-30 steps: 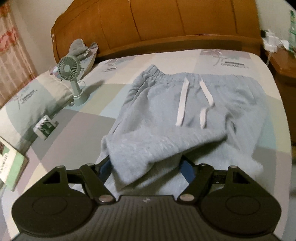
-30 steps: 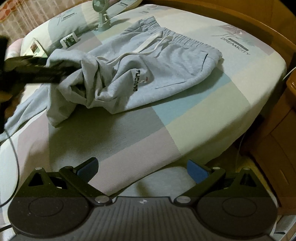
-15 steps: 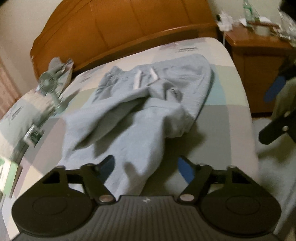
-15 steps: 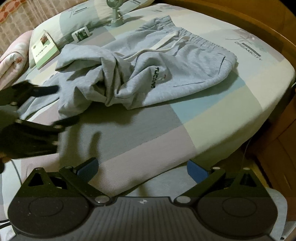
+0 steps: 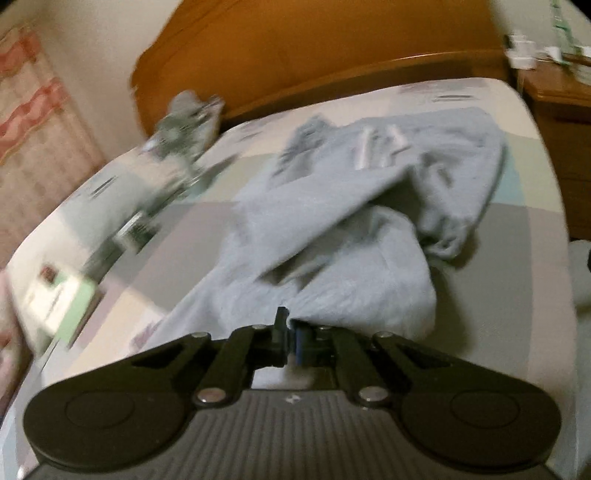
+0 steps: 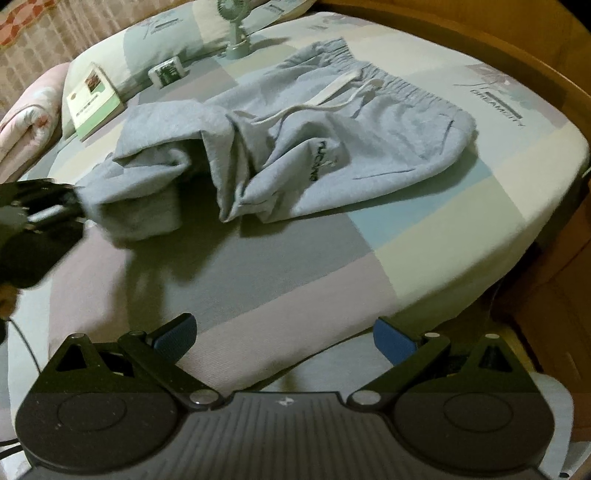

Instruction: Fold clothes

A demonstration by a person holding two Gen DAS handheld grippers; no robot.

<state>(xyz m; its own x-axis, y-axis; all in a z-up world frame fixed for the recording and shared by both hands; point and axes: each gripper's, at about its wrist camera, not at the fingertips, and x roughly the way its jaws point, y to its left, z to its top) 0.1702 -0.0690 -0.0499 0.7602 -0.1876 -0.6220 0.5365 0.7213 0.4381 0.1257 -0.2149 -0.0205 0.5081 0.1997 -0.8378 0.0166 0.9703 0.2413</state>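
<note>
Grey sweatpants [image 6: 369, 147] with a white drawstring lie crumpled on the bed, one leg bunched over towards the waist. The same sweatpants [image 5: 332, 229] fill the blurred left wrist view. My left gripper [image 5: 290, 330] sits at the near end of a leg. Its jaws are closing to a tight pinch with a fold of the grey cloth between the pads. In the right wrist view the left gripper [image 6: 74, 201] shows at the left edge, touching the leg. My right gripper [image 6: 282, 334] hangs open over the bed's front edge, with nothing between its fingers.
The patchwork bed sheet [image 6: 295, 266] is bare in front of the pants. A small fan [image 6: 236, 33], a small box [image 6: 168, 72] and a green book [image 6: 96, 99] lie by the pillows. A wooden headboard [image 5: 332, 44] and a nightstand [image 5: 561, 103] border the bed.
The left gripper let the folded leg drop, drew back along the bed, and has shut on the leg's cloth. The right gripper has hardly moved.
</note>
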